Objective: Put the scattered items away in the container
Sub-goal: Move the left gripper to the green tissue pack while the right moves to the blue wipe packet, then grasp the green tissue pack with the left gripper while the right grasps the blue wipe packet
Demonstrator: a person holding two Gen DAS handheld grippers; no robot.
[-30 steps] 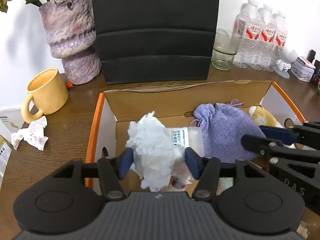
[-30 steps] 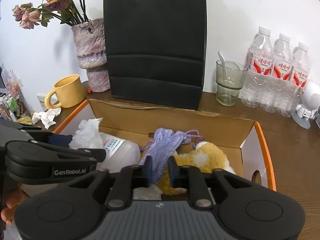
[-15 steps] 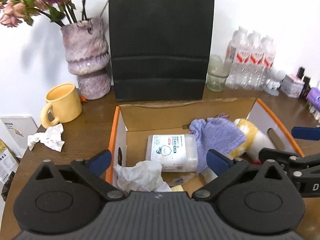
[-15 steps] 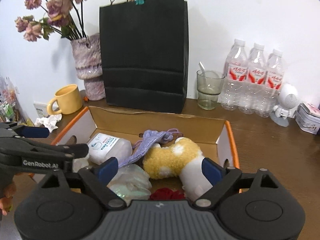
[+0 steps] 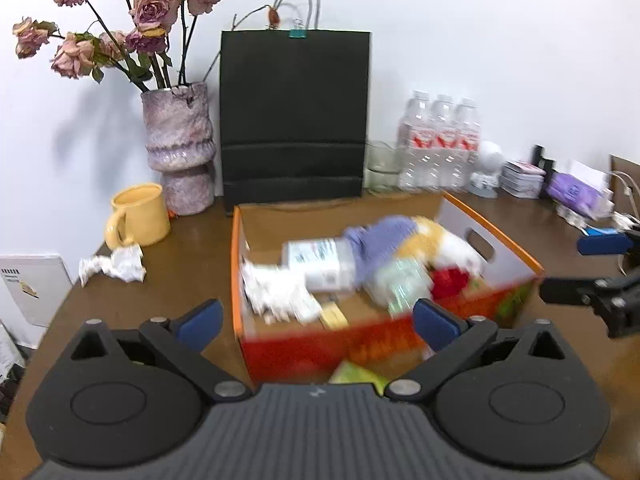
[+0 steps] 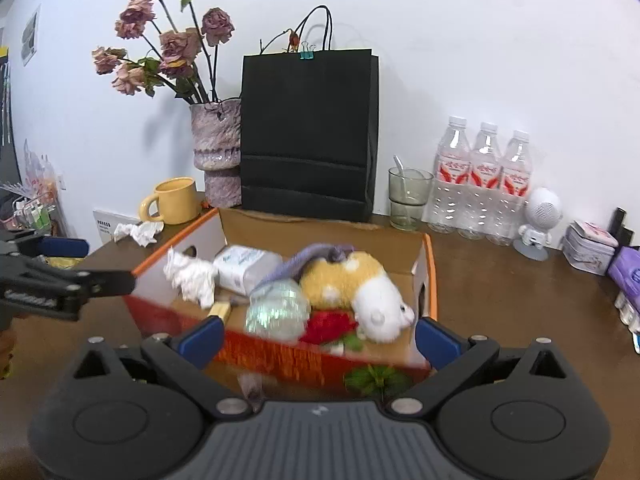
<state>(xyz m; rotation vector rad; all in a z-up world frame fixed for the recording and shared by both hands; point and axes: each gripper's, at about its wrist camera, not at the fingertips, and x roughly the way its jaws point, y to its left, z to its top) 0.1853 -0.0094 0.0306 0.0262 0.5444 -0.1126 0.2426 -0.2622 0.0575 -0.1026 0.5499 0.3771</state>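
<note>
An orange-edged cardboard box (image 5: 236, 264) (image 6: 430, 264) stands on the brown table. It holds crumpled white tissue (image 5: 276, 296) (image 6: 192, 276), a wipes pack (image 5: 320, 264) (image 6: 244, 266), a purple knit pouch (image 5: 376, 240) (image 6: 316, 254), a yellow-white plush toy (image 6: 360, 284) and a clear bag (image 6: 280, 308). My left gripper (image 5: 316, 322) is open and empty, in front of and above the box. My right gripper (image 6: 318, 338) is open and empty, also back from the box. A second crumpled tissue (image 5: 114, 266) (image 6: 138, 232) lies on the table left of the box.
A yellow mug (image 5: 138, 216), a vase of dried roses (image 5: 180, 168) and a black paper bag (image 5: 294, 120) stand behind the box. A glass (image 6: 410, 198), water bottles (image 6: 482, 184), a white figure (image 6: 538, 218) and a tin (image 6: 590, 246) stand at the right.
My left gripper opened and let the white tissue fall into the box; my right gripper opened and let go of the purple pouch. Both pulled back and up from the box.
</note>
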